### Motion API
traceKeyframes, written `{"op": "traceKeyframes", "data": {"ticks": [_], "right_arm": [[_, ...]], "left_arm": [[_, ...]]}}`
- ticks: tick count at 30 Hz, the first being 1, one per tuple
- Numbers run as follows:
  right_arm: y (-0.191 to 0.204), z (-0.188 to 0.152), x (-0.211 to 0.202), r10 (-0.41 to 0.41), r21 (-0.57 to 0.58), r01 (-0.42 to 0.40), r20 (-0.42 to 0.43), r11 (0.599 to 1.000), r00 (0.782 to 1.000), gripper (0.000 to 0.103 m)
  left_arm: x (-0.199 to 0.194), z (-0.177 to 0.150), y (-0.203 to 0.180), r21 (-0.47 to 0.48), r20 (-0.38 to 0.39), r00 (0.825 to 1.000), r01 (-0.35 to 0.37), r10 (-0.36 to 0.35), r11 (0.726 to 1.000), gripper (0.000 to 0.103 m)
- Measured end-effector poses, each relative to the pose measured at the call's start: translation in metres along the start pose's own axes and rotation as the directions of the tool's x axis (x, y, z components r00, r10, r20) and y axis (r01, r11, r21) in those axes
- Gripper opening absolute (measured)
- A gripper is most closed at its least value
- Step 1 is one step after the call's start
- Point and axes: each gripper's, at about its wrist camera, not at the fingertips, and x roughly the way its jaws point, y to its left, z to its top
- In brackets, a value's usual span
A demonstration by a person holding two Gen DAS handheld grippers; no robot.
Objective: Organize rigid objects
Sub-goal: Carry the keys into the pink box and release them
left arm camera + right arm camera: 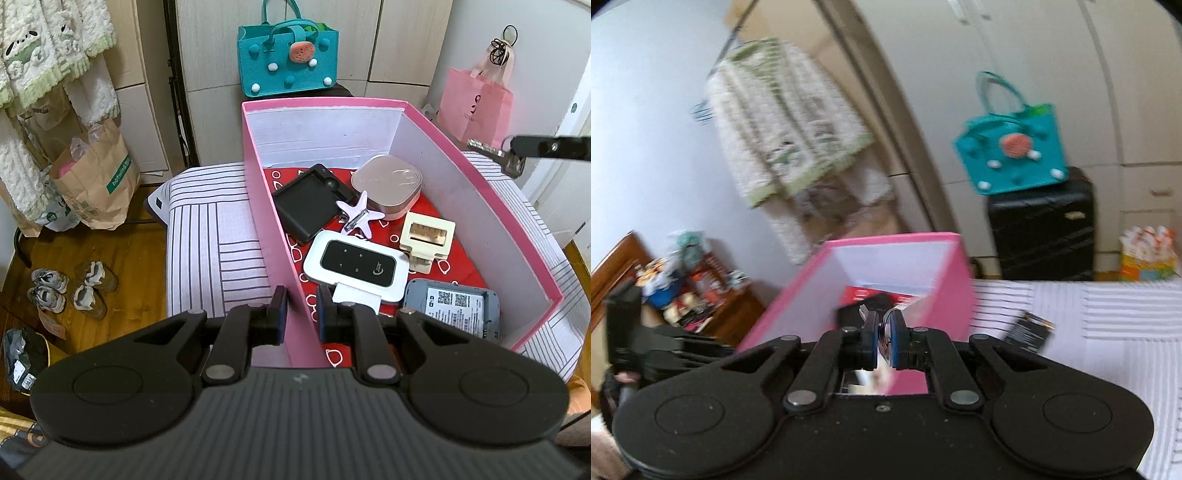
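Box point(480, 206) holds six items; right jaws pinch one keyring point(496, 155).

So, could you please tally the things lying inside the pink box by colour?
Black: 1, the case
White: 1, the pocket router
Pink: 2, the rounded tin and the star clip
Cream: 1, the plug adapter
Grey: 1, the labelled device
Total: 6

Striped bed point(207, 236) carries the pink box point(480, 206), sitting flat on the cover. A small dark card point(1028, 332) lies on the cover just beside the box.
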Motion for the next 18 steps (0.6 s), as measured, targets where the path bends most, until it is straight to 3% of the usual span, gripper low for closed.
{"op": "traceKeyframes", "data": {"ticks": [4, 7, 14, 18], "right_arm": [[0.024, 0.001, 0.022, 0.067, -0.045, -0.071, -0.085, 0.996, 0.994, 0.009], [0.033, -0.009, 0.042, 0.117, -0.035, -0.125, -0.172, 0.992, 0.978, 0.009], [0.046, -0.036, 0.087, 0.220, 0.061, -0.213, -0.361, 0.975, 0.906, 0.009], [0.052, -0.047, 0.101, 0.286, 0.113, -0.263, -0.413, 0.958, 0.865, 0.008]], "left_arm": [[0.000, 0.000, 0.000, 0.001, 0.001, 1.000, 0.000, 0.000, 1.000, 0.015], [0.000, 0.000, 0.000, 0.000, 0.001, 1.000, 0.001, -0.001, 1.000, 0.015], [-0.001, 0.000, -0.001, 0.001, -0.004, 1.000, -0.001, 0.001, 1.000, 0.015], [-0.002, 0.001, -0.002, 0.005, -0.004, 1.000, -0.002, 0.002, 1.000, 0.015]]}}
